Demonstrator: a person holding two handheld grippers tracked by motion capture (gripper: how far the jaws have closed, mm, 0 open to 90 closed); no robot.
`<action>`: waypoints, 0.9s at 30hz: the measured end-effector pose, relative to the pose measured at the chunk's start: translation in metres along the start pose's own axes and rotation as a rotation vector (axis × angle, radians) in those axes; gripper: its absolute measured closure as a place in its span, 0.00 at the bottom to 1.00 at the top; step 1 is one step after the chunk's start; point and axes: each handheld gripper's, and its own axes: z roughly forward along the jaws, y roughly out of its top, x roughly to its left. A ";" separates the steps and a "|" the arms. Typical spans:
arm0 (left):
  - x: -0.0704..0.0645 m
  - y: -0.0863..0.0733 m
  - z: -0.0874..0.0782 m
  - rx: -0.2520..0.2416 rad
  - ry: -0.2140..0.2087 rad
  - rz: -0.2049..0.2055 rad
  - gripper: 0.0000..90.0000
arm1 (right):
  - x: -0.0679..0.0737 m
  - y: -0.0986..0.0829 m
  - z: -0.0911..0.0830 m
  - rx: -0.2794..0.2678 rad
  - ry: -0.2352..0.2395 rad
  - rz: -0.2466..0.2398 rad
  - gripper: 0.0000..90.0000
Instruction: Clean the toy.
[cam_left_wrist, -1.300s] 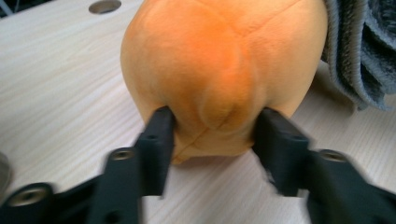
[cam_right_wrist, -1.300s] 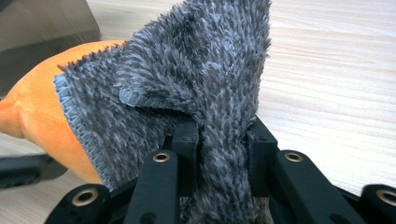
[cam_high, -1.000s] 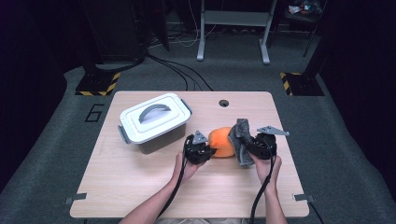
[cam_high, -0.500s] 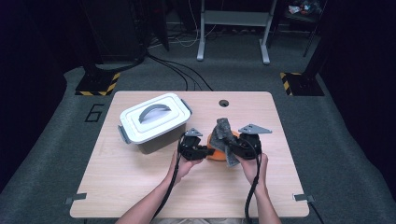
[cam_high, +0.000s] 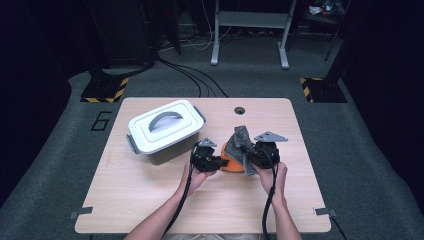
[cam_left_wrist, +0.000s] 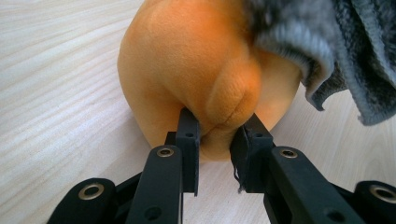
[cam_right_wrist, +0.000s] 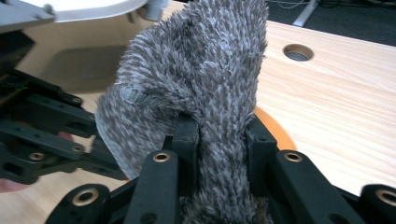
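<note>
My left gripper (cam_high: 216, 161) reaches in from nine o'clock, pinching a fold of the soft orange plush (cam_left_wrist: 196, 70) at table centre. My right gripper (cam_high: 250, 155), at three o'clock, clamps the fuzzy grey cloth (cam_right_wrist: 201, 79) draped upright over it.

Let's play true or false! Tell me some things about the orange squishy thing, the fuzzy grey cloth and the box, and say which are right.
1. The left gripper pinches the orange toy. True.
2. The right gripper is open and holds nothing. False: it is shut on the grey cloth.
3. The white box has its lid off. False: the lid, with its grey handle, is on.
4. The box sits to the left of the toy in the high view. True.
5. The cloth lies flat on the table. False: it stands up in the right gripper's jaws, against the toy.
</note>
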 end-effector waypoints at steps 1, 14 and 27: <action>0.000 0.000 0.000 -0.001 -0.002 -0.004 0.82 | -0.002 -0.001 0.000 0.002 -0.003 0.006 0.78; 0.001 0.000 0.000 -0.004 -0.005 -0.001 0.82 | -0.041 -0.020 0.004 0.046 -0.087 0.101 0.78; 0.002 -0.001 0.000 -0.001 -0.004 0.002 0.82 | -0.024 -0.010 -0.017 -0.049 0.008 0.096 0.78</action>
